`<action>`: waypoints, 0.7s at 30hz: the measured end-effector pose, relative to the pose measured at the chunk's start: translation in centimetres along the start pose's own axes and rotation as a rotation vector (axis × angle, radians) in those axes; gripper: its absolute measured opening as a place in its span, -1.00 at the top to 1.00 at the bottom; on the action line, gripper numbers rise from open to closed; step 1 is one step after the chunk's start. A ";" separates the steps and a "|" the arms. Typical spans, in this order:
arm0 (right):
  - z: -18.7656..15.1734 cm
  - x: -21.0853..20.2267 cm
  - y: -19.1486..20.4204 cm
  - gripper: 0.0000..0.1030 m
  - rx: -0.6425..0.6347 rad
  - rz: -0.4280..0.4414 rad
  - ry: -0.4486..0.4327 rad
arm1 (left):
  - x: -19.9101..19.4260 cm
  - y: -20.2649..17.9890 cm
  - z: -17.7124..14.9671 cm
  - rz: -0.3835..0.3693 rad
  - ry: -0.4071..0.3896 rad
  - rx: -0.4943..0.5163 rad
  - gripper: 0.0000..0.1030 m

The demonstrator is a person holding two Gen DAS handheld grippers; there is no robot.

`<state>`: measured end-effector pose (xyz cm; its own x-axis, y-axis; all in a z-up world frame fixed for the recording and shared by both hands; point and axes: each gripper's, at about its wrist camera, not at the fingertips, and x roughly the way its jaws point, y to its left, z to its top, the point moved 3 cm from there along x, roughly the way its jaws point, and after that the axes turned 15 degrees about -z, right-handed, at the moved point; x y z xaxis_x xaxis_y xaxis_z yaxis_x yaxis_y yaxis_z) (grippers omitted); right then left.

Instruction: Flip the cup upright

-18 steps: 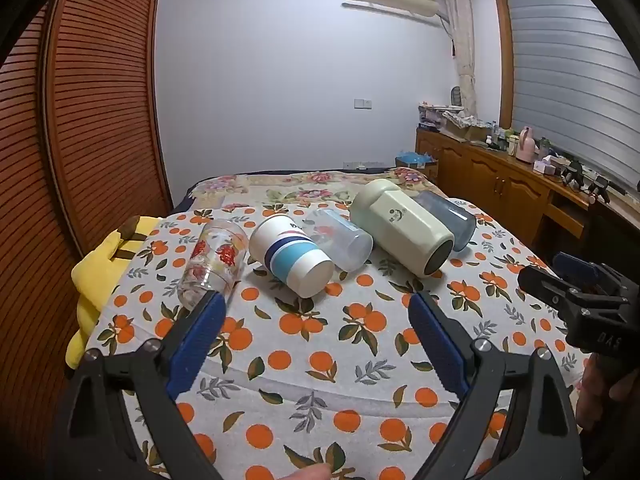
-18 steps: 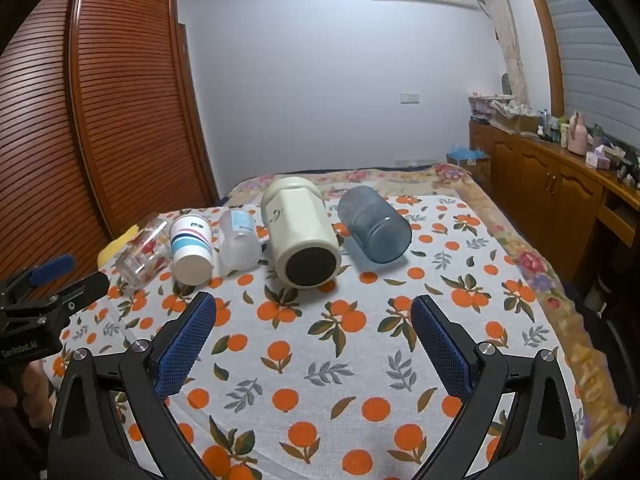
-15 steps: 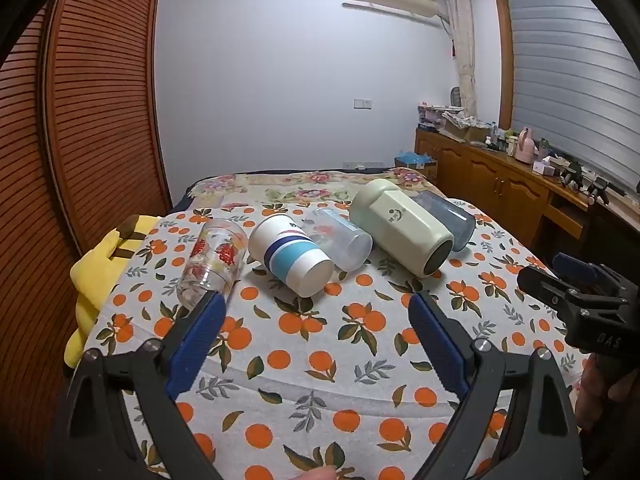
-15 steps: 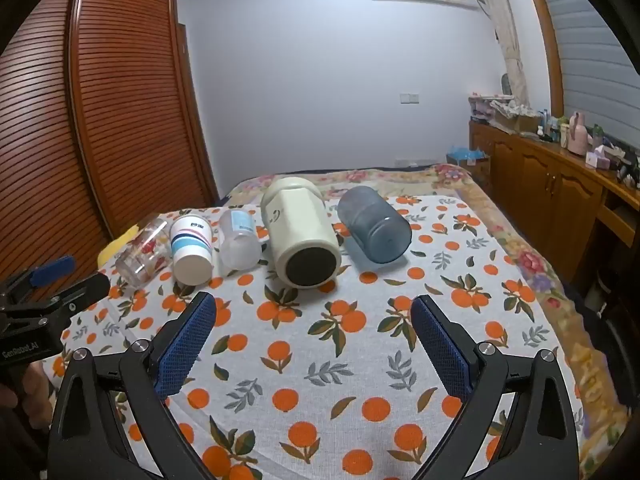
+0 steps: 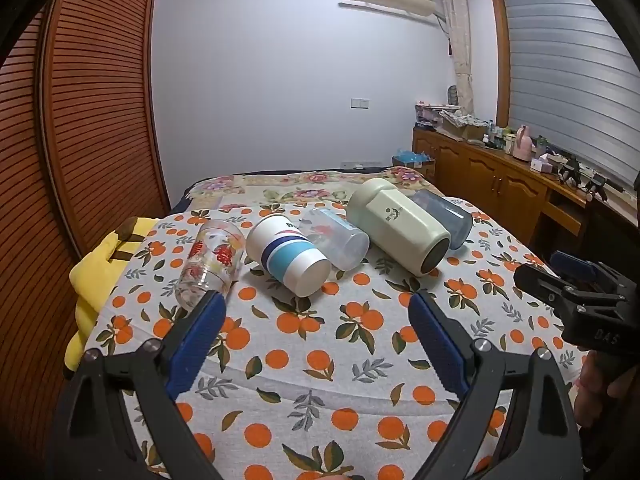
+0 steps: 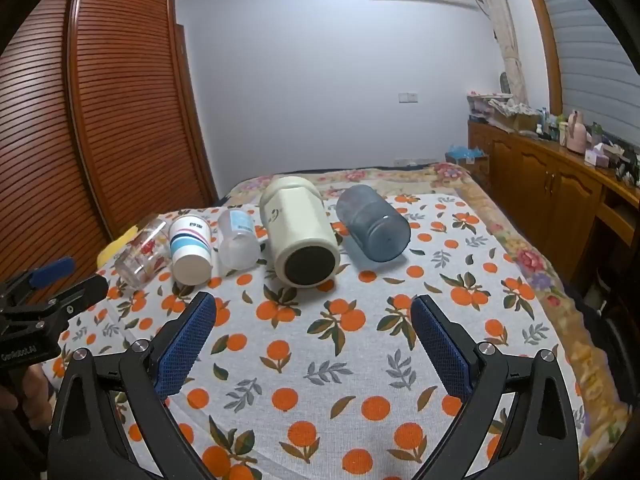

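Several cups lie on their sides in a row on the orange-print cloth (image 5: pixel 320 344). From left: a clear glass with red flowers (image 5: pixel 212 260), a white cup with blue stripes (image 5: pixel 286 254), a clear plastic cup (image 5: pixel 336 238), a cream tumbler (image 5: pixel 396 224) and a blue-grey cup (image 5: pixel 444 216). In the right wrist view they show as glass (image 6: pixel 142 252), striped cup (image 6: pixel 190 248), plastic cup (image 6: pixel 238 238), tumbler (image 6: pixel 300 232), blue-grey cup (image 6: pixel 372 228). My left gripper (image 5: pixel 316 308) is open and empty in front of the row. My right gripper (image 6: pixel 312 308) is open and empty near the tumbler.
A yellow plush (image 5: pixel 100 280) lies at the bed's left edge by the slatted wooden wardrobe (image 5: pixel 80 120). A wooden sideboard (image 5: pixel 500 184) with clutter runs along the right wall. The other gripper shows at the frame edge in each view (image 5: pixel 580 296) (image 6: pixel 40 304).
The view has barely shifted; both grippers stay open and the cups have not moved.
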<state>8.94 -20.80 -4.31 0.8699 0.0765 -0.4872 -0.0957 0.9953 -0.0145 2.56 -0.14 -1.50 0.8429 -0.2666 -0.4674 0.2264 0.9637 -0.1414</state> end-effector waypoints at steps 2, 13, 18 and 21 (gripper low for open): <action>0.0 0.0 0.0 -0.93 0.000 -0.001 -0.001 | 0.0 0.0 0.0 -0.001 -0.001 0.000 -0.81; 0.1 0.0 -0.1 -0.93 0.002 -0.001 -0.001 | 0.0 0.1 -0.1 0.002 0.002 -0.002 -0.81; 0.1 -0.1 -0.1 -0.93 0.002 0.000 -0.001 | -0.1 0.2 0.0 0.003 -0.001 -0.003 -0.81; 0.1 -0.1 -0.1 -0.93 0.002 0.000 -0.002 | -0.3 0.2 0.1 0.003 -0.004 -0.002 -0.81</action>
<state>8.96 -20.88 -4.17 0.8711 0.0762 -0.4852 -0.0944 0.9954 -0.0132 2.40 0.13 -1.35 0.8454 -0.2635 -0.4647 0.2226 0.9645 -0.1420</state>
